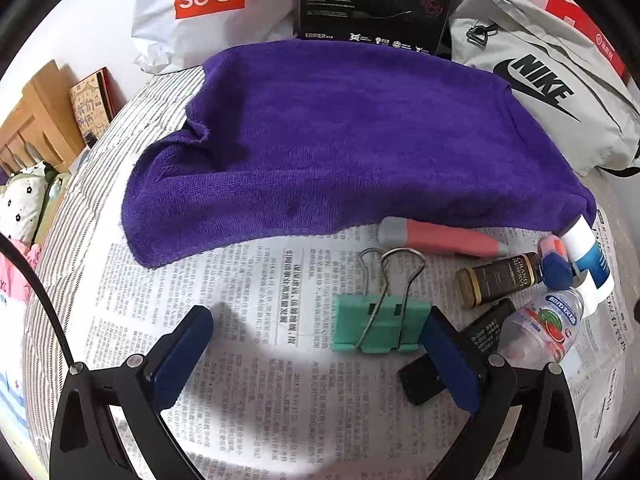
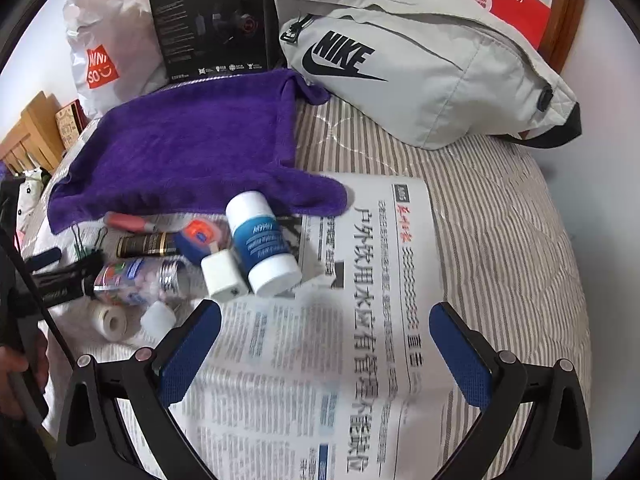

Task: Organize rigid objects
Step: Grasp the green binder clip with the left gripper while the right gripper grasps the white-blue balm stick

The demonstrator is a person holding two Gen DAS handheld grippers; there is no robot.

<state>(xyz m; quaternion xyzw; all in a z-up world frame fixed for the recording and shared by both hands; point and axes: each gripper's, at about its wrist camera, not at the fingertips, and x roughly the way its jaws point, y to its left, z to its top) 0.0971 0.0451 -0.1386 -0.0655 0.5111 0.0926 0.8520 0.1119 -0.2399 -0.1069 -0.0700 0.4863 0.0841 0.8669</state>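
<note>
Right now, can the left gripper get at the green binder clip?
Probably yes. The left gripper is open, and the green binder clip lies on the newspaper just ahead, against its right finger, with nothing covering it.

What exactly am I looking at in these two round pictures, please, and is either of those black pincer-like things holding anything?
There is no robot here: a person holds a two-fingered tool in each hand, and each tool carries a wide-angle camera looking along its blue-padded fingers. One picture comes from the left hand-held gripper, the other from the right hand-held gripper. Both are open and hold nothing. Below them a newspaper lies on a striped bed cover, with a purple towel behind. Small items lie clustered on the paper: a green binder clip beside the left gripper's finger, a pink pen, a dark small bottle, a clear bottle, and a blue-and-white bottle.
</note>
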